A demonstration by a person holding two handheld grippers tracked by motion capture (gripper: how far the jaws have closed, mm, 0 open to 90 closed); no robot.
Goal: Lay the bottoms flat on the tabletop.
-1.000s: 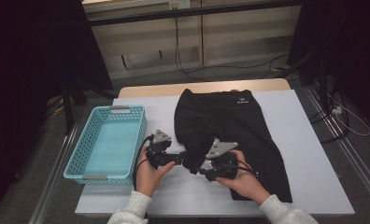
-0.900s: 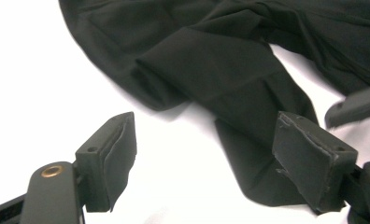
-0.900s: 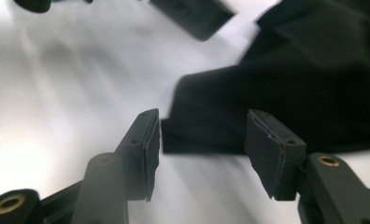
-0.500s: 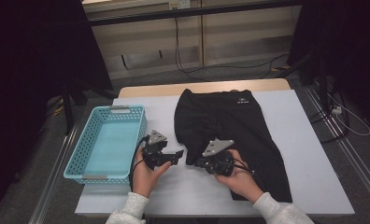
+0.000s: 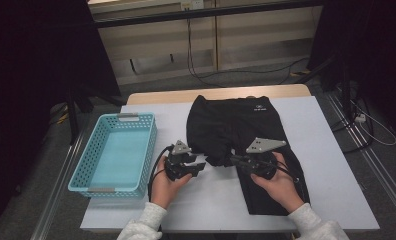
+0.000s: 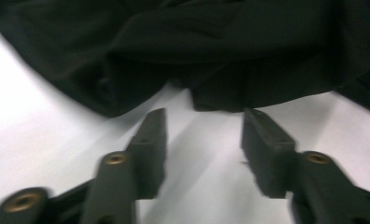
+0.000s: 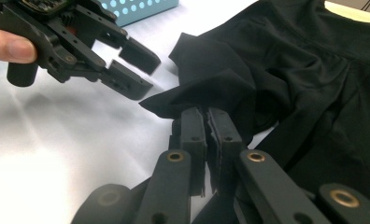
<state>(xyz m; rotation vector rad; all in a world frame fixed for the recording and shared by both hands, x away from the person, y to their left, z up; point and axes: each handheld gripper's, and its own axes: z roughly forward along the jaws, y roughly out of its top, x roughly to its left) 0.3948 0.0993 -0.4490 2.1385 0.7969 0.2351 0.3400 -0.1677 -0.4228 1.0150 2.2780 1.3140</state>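
Shorts (image 5: pixel 236 125), black and rumpled, cover the middle of the high view, one leg bunched lower left. Right gripper (image 7: pixel 206 122) pinches that bunched fold, jaws nearly together. Left gripper (image 6: pixel 202 135) hangs just short of the cloth, jaws wide apart, holding nothing.

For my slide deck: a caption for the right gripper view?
Right gripper shut on black shorts; open left gripper beside it.
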